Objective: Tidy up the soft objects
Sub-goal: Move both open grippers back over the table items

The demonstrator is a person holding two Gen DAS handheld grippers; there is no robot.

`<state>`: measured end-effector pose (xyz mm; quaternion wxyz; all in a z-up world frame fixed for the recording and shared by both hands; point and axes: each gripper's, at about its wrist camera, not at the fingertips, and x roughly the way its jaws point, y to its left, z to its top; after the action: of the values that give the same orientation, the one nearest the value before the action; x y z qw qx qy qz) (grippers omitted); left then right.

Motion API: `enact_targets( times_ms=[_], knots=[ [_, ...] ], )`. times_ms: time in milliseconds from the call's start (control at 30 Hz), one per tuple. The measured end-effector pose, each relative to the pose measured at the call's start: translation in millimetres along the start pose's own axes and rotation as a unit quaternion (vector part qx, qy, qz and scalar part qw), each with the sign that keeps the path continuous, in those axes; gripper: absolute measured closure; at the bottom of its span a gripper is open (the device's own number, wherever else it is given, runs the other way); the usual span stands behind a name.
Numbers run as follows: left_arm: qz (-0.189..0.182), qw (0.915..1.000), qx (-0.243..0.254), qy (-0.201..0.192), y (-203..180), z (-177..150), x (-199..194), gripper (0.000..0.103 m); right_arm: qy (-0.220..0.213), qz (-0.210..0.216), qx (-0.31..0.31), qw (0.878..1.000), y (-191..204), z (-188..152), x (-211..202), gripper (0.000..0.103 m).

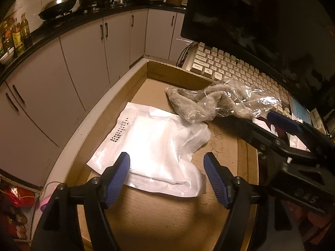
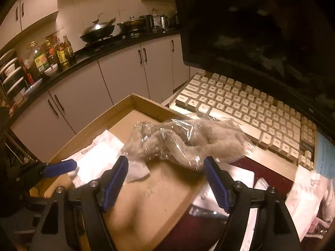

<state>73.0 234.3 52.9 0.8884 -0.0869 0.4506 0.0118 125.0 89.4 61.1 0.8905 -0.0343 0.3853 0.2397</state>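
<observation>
A white soft packet (image 1: 155, 146) with black print lies flat in the shallow cardboard tray (image 1: 138, 87). My left gripper (image 1: 166, 167) is open just above its near edge, empty. A grey fluffy item in clear plastic (image 1: 217, 102) lies over the tray's right rim, toward the keyboard. In the right wrist view the grey bag (image 2: 188, 140) sits just beyond my open, empty right gripper (image 2: 165, 171), and the white packet (image 2: 100, 156) lies to its left. The right gripper also shows in the left wrist view (image 1: 280, 121), next to the grey bag.
A cream keyboard (image 2: 251, 113) and a dark monitor (image 2: 251, 25) stand right of the tray. Papers (image 2: 309, 196) lie at the near right on a dark red surface. Kitchen cabinets (image 1: 83, 62) and a counter with pans and bottles run along the left.
</observation>
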Motion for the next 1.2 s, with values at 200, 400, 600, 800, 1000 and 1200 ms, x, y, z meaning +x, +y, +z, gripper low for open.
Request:
enact_targets(
  times_ms=[200,400,600,800,1000,1200],
  knots=[
    [-0.025,0.9995,-0.011,-0.015,2.6,-6.9,-12.9,0.024,-0.012,0.005,0.03,0.999,-12.8,-12.4,-28.8,0.009],
    [-0.036,0.9987,-0.01,-0.035,0.5,-21.8,-39.5,0.014,-0.02,0.009,0.059,0.998,-36.4,-36.2,-65.4,0.001],
    [-0.051,0.9975,0.012,-0.047,-17.7,-39.2,-59.1,0.012,-0.012,-0.007,0.136,0.991,-85.3,-86.1,-97.9,0.001],
    [-0.082,0.9941,0.062,-0.034,-57.2,-49.0,-64.1,0.011,-0.003,-0.032,0.193,0.981,-120.9,-122.9,-117.2,0.001],
    [-0.116,0.9878,0.104,-0.008,-96.6,-66.9,-62.8,0.011,-0.005,-0.066,0.207,0.976,-141.4,-145.6,-134.3,0.001],
    [-0.142,0.9763,0.162,0.024,-138.9,-90.2,-56.3,0.011,-0.005,-0.078,0.229,0.97,-160.3,-165.1,-146.8,0.001]
  ],
)
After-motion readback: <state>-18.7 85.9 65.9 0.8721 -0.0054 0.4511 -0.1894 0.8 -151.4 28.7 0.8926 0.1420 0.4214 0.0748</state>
